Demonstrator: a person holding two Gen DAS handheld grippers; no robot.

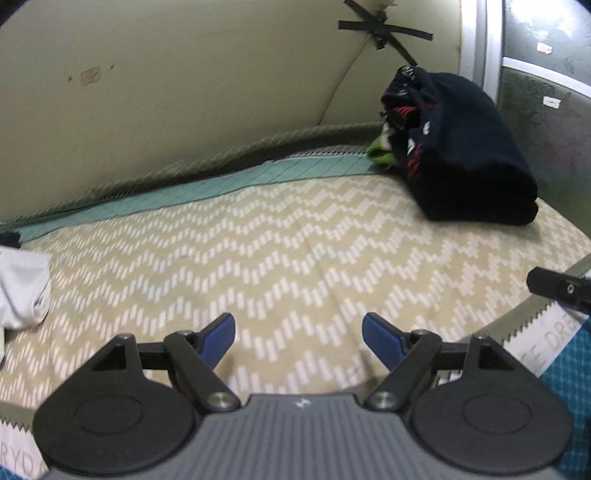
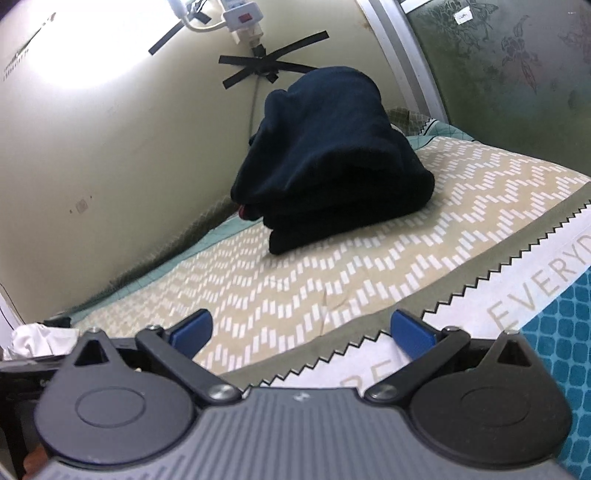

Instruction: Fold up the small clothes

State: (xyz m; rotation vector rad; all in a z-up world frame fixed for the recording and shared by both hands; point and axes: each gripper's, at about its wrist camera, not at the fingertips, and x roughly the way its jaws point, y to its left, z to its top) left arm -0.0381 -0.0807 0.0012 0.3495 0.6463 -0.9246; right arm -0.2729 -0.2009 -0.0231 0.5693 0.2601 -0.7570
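A stack of folded dark navy clothes (image 1: 465, 155) (image 2: 332, 162) sits on the zigzag-patterned bed cover (image 1: 258, 251) (image 2: 332, 266) near the wall corner; red, white and green garments (image 1: 399, 136) show at its left side. A white garment (image 1: 22, 291) (image 2: 40, 339) lies at the left edge of the cover. My left gripper (image 1: 299, 334) hovers open over bare cover, nothing between its blue pads (image 1: 221, 334). My right gripper (image 2: 301, 332) is open wide over the cover's front border, also with nothing in it. Part of the right gripper (image 1: 557, 290) shows at the left wrist view's right edge.
A cream wall (image 1: 184, 92) with black tape crosses (image 2: 266, 68) and a white power strip (image 2: 242, 16) runs behind the bed. A metal-framed glass panel (image 2: 498, 66) stands at right. The cover has a saw-tooth white border with lettering (image 2: 517, 295) and a teal sheet (image 2: 569, 332) beyond.
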